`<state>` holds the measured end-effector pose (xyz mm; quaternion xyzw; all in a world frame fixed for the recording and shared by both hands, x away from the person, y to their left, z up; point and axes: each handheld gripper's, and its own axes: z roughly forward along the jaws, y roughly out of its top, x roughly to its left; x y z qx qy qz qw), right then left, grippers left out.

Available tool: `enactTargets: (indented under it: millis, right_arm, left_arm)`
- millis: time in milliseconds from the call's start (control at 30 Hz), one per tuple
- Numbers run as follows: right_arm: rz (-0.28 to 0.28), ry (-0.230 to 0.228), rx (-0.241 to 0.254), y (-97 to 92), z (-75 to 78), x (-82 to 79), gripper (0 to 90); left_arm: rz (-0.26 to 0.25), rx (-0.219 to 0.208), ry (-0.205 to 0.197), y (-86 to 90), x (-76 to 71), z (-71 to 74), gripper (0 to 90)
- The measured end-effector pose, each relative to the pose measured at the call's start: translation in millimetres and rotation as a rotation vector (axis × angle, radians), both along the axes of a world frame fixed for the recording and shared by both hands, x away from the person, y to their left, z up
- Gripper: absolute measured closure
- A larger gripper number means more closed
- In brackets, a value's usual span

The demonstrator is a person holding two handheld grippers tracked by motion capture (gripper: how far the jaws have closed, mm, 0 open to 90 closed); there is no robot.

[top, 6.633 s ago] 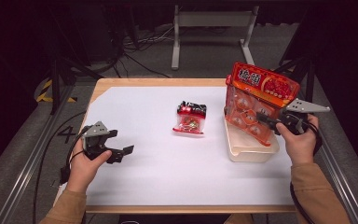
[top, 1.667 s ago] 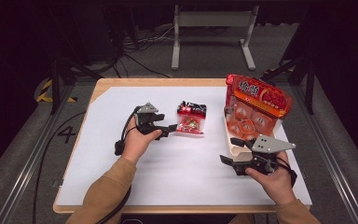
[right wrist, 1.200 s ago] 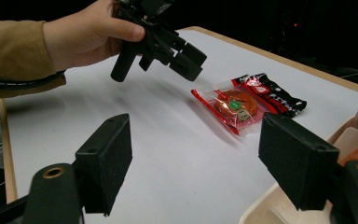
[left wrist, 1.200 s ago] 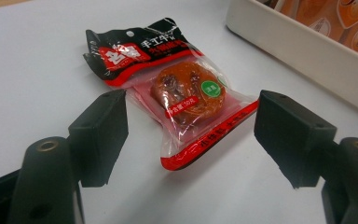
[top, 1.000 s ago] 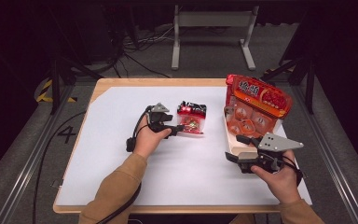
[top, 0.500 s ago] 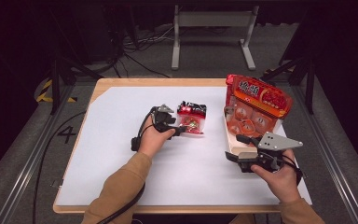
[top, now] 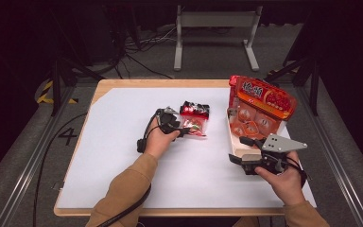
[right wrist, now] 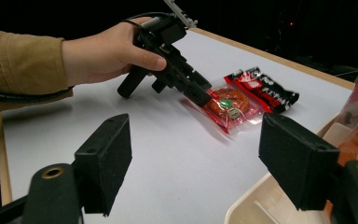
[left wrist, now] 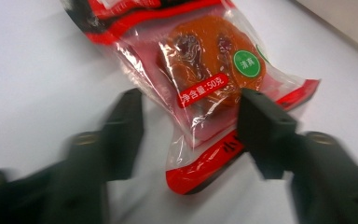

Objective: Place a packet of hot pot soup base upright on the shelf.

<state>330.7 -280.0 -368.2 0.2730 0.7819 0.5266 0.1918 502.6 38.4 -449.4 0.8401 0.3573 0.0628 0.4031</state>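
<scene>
One light, slippery snack packet [left wrist: 205, 88]: left gripper [left wrist: 189, 123] fingers have just been closing, not yet pinching; grab its flat sealed edge. Right gripper [right wrist: 196, 163] fingers spread, empty.

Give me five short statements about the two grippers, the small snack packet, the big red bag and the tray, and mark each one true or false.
1. The small snack packet lies flat on the white table. True.
2. The left gripper has lifted the packet clear of the table. False: the packet lies on the table, its near end between the jaws, which have just been closing and do not yet press on it.
3. The right gripper holds the big red bag. False: its jaws are open with nothing between them.
4. The big red bag stands in the pale tray. True.
5. The packet is plain blue. False: it is clear and red with a green round sticker.
</scene>
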Motion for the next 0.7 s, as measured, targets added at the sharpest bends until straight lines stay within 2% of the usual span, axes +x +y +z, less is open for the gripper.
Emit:
enactTargets:
  millis: [33,133,200,267,367,433,600,700]
  right_arm:
    - [0.002,0.001,0.0,0.5,-0.2,-0.1,26.4]
    - [0.004,0.0,-0.004,1.7,0.0,-0.5,26.4]
    - [0.008,-0.002,-0.004,2.4,0.4,-0.7,26.2]
    - [0.009,-0.001,-0.004,2.6,0.4,-0.7,26.3]
    - [0.009,0.001,-0.008,3.1,-0.3,-0.2,26.2]
    - [0.01,0.005,-0.007,3.3,-1.0,0.2,26.2]
    - [0.009,0.012,-0.008,3.3,-3.0,1.3,26.3]
    - [0.006,0.015,-0.007,3.1,-3.2,1.9,26.3]
  left_arm:
    - [-0.009,0.024,-0.01,-1.3,-1.1,1.2,54.2]
    - [-0.014,0.05,-0.012,-2.2,-4.1,2.3,71.0]
    - [-0.016,0.04,-0.022,0.0,-4.7,0.6,78.9]
    - [-0.022,0.033,-0.036,1.4,-5.8,-0.8,81.4]
    - [-0.03,0.062,-0.062,-0.1,-8.9,0.3,86.0]
    - [-0.026,0.066,-0.064,-0.8,-10.4,0.9,88.8]
    - [-0.018,0.037,-0.078,2.1,-14.1,1.9,90.0]
    - [-0.033,0.052,-0.121,2.9,-20.1,7.1,90.0]
